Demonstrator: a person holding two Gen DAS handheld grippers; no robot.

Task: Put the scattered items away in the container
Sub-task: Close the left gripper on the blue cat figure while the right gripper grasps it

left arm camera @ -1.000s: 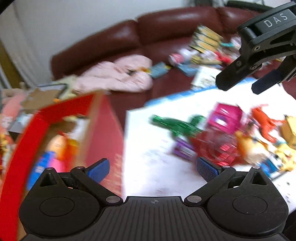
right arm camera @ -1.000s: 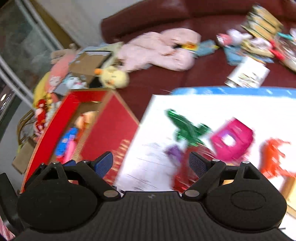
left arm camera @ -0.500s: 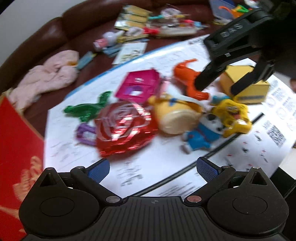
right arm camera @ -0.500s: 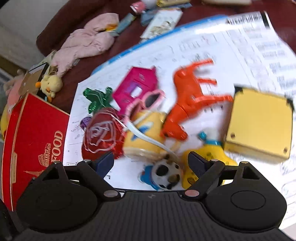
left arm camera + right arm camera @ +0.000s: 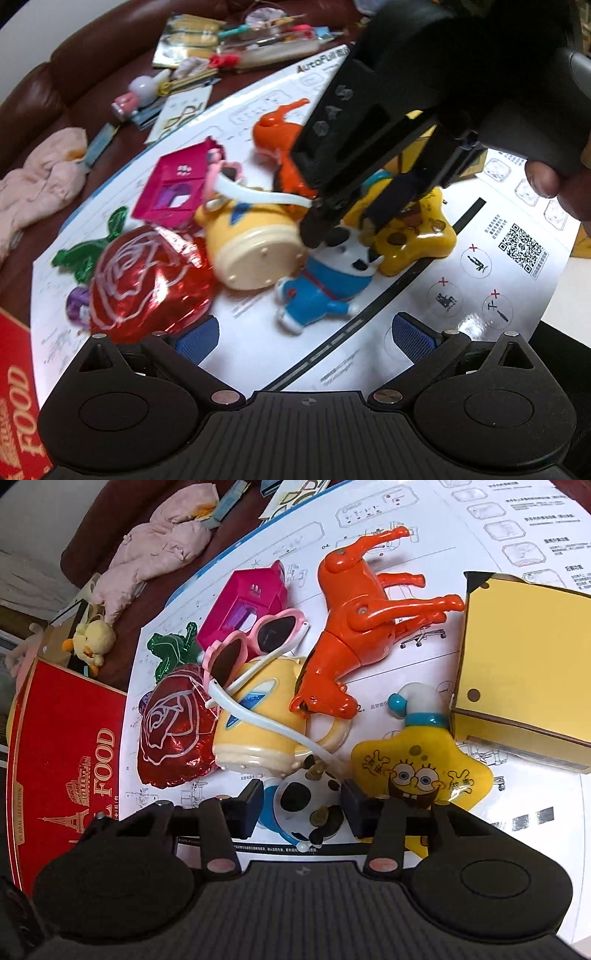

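The white printed sheet [image 5: 424, 502] covers most of the surface, and I read "AutoFull" at its far edge; a QR code [image 5: 521, 248] sits near its right edge. The red box [image 5: 62, 760] at the left says "FOOD" and "GLOBAL SELECTION". The toys lie crowded in the middle of the sheet: the orange horse [image 5: 354, 627], the yellow box [image 5: 524, 657], the red foil rose [image 5: 173, 731], the yellow star toy [image 5: 421, 771]. Free sheet stays only on the near side. My right gripper [image 5: 301, 808] is closing around the blue cow-headed figure [image 5: 308, 801], whose head sits between the pads. My left gripper [image 5: 306, 336] is wide open over bare sheet.
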